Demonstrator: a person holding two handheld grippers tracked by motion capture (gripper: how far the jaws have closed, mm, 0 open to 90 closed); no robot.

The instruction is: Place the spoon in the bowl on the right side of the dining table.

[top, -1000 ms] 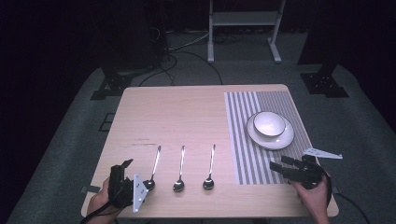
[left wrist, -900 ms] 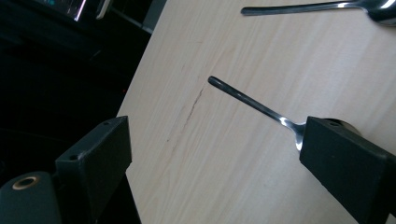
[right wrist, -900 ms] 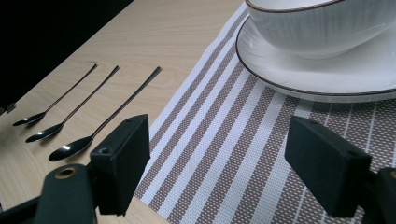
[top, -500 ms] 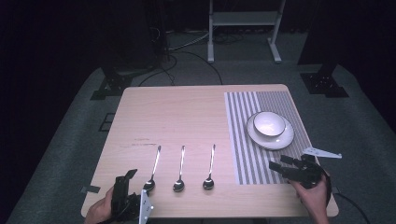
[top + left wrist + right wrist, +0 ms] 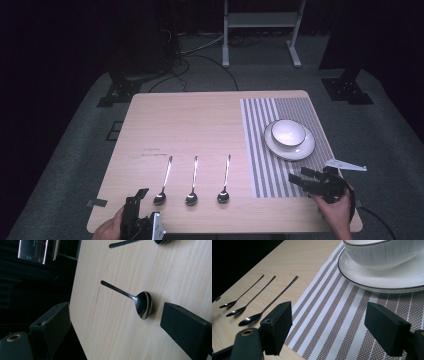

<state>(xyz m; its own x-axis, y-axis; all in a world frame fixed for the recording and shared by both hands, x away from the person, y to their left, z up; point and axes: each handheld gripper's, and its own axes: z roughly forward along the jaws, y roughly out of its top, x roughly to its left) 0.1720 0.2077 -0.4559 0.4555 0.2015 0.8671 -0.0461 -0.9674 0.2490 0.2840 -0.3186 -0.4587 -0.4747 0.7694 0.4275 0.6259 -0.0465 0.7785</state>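
Note:
Three spoons lie side by side on the wooden table (image 5: 200,120): the left spoon (image 5: 163,182), the middle spoon (image 5: 192,181) and the right spoon (image 5: 225,180), bowls toward me. My left gripper (image 5: 136,197) is open at the near left edge, just short of the left spoon (image 5: 130,297), which lies ahead between the wide-apart jaws of the left gripper (image 5: 113,315). My right gripper (image 5: 298,174) hovers open over the striped placemat (image 5: 265,150), below a white bowl (image 5: 288,132) on a plate (image 5: 300,150). The right gripper (image 5: 329,315) holds nothing; the bowl (image 5: 384,252) sits ahead to its right.
A strip of dark tape (image 5: 97,203) sticks to the table's near left corner. Grey carpet surrounds the table, with a metal stand (image 5: 260,30) and cables behind it. Bare wood stretches across the far half of the table.
My left gripper has drawn back toward me, from beside the left spoon to the table's near edge. The right gripper has barely shifted.

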